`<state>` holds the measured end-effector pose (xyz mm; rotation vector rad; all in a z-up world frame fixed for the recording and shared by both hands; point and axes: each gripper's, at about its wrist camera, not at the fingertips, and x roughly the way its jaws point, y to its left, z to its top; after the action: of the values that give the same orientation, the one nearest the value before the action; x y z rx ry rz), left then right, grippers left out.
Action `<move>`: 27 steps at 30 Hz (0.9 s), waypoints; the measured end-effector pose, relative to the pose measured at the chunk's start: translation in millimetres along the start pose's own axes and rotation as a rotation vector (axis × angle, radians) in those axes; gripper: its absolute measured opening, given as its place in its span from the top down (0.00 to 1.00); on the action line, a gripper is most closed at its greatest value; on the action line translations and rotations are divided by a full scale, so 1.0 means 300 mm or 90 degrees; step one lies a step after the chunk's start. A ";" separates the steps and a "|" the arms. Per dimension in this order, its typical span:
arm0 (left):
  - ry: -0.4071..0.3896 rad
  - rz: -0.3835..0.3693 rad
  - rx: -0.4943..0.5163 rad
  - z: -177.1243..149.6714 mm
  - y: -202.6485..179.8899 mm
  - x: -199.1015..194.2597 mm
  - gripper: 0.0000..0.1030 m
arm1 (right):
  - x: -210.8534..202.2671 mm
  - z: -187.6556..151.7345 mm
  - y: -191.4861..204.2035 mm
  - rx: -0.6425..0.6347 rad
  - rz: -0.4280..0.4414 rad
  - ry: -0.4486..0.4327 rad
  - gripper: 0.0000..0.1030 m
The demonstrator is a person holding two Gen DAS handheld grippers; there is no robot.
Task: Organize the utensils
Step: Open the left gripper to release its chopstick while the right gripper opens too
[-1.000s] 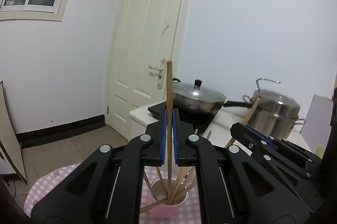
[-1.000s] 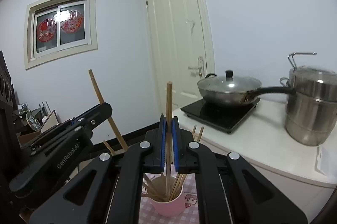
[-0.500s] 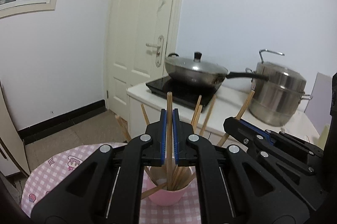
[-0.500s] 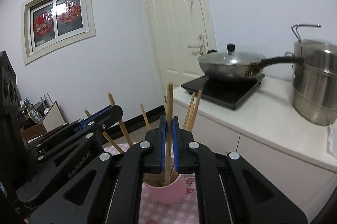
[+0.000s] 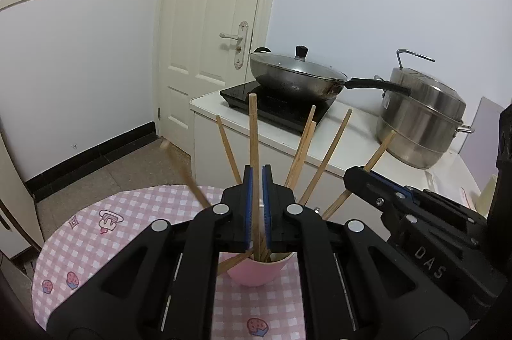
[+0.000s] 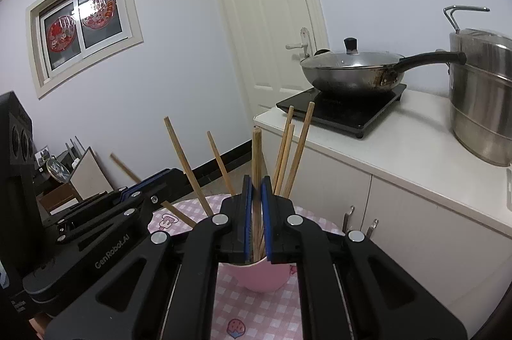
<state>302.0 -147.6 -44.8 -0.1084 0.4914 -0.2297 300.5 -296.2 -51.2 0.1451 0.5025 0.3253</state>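
Table [image 5: 96,231]: you are working over the round top with the pink checked cloth; the pink cup stands on it, close under both of your grippers.
Cup [image 5: 260,272]: it holds a loose fan of chopsticks that lean out over its rim toward the stove and toward the window side. This is where the utensils are being gathered.
Change: a second ago each camera looked at the cup from well above it, with the held sticks tall against the door. Now both grippers have come down to the cup's rim, and the lower ends of both held sticks reach inside the cup.
Left gripper [image 5: 257,205]: your jaws look slightly parted around one upright chopstick [image 5: 253,141], a sliver of gap beside it where half a second ago there was none; whether you still pinch it or have begun to let go, I cannot tell for sure.
Right gripper [image 6: 256,212]: your jaws stand close on either side of a second upright stick [image 6: 256,154], still pinching it as far as this view shows.
Meaning: both sticks are effectively delivered. I judge the placing step nearly done; what remains is to open fully and lift away.
Risk: lift straight up from the cup, since the leaning sticks crowd both grippers and a sideways pull could tip the light cup.
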 end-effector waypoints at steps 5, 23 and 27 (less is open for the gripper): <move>0.006 -0.003 -0.011 0.005 0.012 -0.013 0.94 | -0.013 -0.001 -0.004 0.016 0.000 0.004 0.93; 0.007 -0.016 -0.011 0.011 0.022 -0.130 0.93 | -0.090 -0.015 0.013 0.022 0.001 0.006 0.79; -0.008 0.005 -0.005 0.002 0.029 -0.176 0.93 | -0.125 -0.024 0.029 0.014 0.002 -0.002 0.70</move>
<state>258.7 -126.2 -21.7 -0.1154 0.4799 -0.2198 263.7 -300.4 -38.7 0.1683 0.5037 0.3224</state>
